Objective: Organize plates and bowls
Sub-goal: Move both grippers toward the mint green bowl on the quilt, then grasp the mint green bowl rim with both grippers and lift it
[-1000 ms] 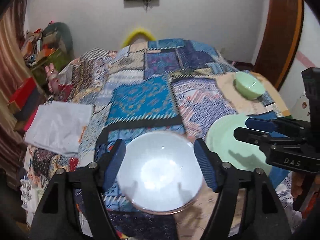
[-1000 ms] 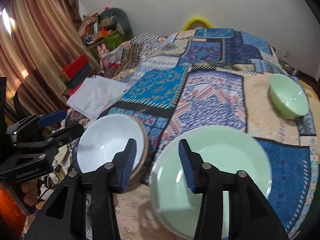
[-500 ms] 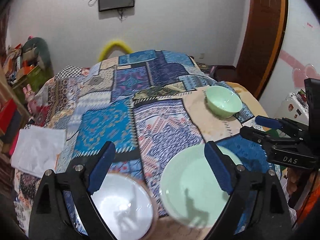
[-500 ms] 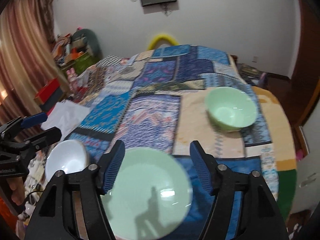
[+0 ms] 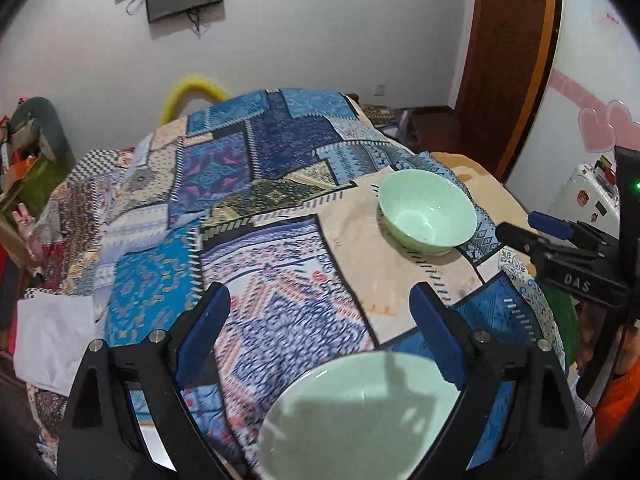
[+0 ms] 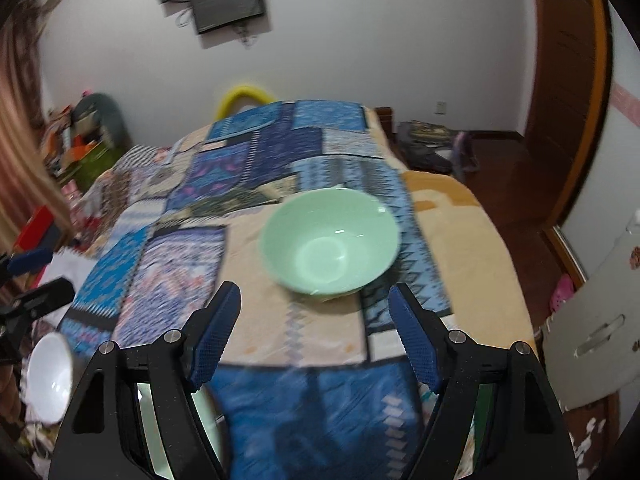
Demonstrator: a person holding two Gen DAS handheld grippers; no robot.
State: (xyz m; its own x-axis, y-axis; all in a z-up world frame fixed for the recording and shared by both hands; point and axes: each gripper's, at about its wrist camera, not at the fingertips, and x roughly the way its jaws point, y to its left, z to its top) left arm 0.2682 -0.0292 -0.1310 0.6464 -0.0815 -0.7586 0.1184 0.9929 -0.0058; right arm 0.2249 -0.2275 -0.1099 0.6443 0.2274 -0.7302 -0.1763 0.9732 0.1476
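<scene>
My left gripper [image 5: 318, 334] is open over the patchwork quilt with nothing between its fingers. A pale green plate [image 5: 360, 412] lies just below it at the near edge. Further back to the right sits a pale green bowl [image 5: 428, 212], upright on the quilt. My right gripper [image 6: 314, 334] hovers just short of this green bowl [image 6: 330, 240]; its jaws are opening and hold nothing. A white bowl [image 6: 50, 376] rests at the far left, near the left gripper [image 6: 32, 280]. The right gripper [image 5: 560, 248] shows at the right edge of the left wrist view.
The bed's quilt [image 5: 240, 184] falls away at its right edge [image 6: 500, 248] to a wooden floor. A folded white cloth [image 5: 52, 344] lies at the left. Clutter stands by the left wall, a white cabinet [image 6: 600, 320] at the right.
Both grippers have let go and swung right across the bed, the left off the white bowl, the right off the green plate. Both jaws have widened. The green bowl is now closer.
</scene>
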